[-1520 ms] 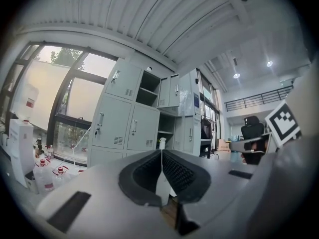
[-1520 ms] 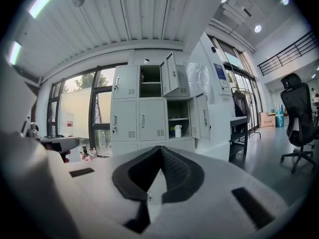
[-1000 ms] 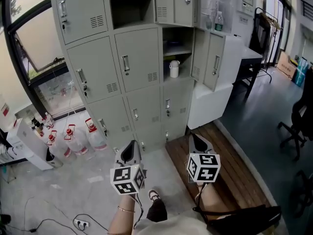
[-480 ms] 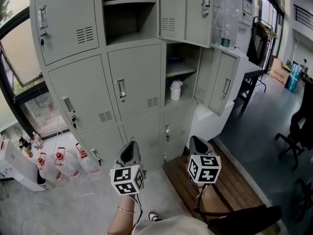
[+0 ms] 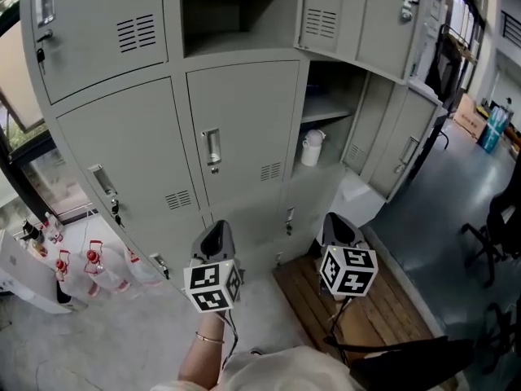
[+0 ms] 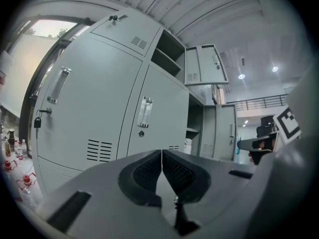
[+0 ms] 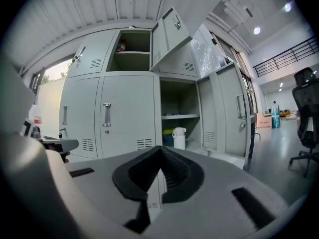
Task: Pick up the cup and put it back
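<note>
Grey metal lockers [image 5: 244, 137] ahead of me, several doors open, window [image 5: 18, 133] at my left, wooden platform [image 5: 378, 316], office chair [image 5: 503, 210] right.

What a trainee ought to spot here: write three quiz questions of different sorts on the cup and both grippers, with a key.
1. True or false: the white cup stands upright in an open compartment of the locker.
2. The right gripper is: A. open around the cup; B. shut, with nothing between its jaws; C. shut on a door handle.
3. Fill in: the left gripper has its jaws ____, with nothing between them.

Key: 1 true; 2 B; 3 shut.
</note>
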{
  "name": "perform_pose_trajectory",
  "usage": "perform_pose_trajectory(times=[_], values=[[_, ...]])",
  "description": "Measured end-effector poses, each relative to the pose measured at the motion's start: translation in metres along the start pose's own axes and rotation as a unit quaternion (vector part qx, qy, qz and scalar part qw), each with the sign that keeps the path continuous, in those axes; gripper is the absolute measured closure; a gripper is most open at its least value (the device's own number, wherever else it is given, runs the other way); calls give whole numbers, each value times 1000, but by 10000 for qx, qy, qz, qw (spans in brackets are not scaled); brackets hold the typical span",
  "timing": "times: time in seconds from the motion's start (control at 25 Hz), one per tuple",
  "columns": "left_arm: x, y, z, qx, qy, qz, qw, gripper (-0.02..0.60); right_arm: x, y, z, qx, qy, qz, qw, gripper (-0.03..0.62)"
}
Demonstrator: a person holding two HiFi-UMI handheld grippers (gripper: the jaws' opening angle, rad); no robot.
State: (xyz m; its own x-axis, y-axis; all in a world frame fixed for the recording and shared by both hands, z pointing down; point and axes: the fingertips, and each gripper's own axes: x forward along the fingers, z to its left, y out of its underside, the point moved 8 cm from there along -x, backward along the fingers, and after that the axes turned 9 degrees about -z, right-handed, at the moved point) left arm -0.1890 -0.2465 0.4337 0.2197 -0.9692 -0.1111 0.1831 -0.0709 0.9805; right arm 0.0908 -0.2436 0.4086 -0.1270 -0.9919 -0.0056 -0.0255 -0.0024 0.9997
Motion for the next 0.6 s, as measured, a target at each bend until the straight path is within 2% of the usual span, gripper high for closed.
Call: perform_pose_trajectory(times=[0.16,0.36,0.6], values=[[14,7,7,14,-104,123,9999,571,26,10,0,121,-69,82,9999,602],[30,6,9,85,-261,44,9996,571,61,13,1,165,-342,104,9992,602],[52,3,12,131,-450,-63,9989,571,84,7,-6,83,-439,-142,9989,600]])
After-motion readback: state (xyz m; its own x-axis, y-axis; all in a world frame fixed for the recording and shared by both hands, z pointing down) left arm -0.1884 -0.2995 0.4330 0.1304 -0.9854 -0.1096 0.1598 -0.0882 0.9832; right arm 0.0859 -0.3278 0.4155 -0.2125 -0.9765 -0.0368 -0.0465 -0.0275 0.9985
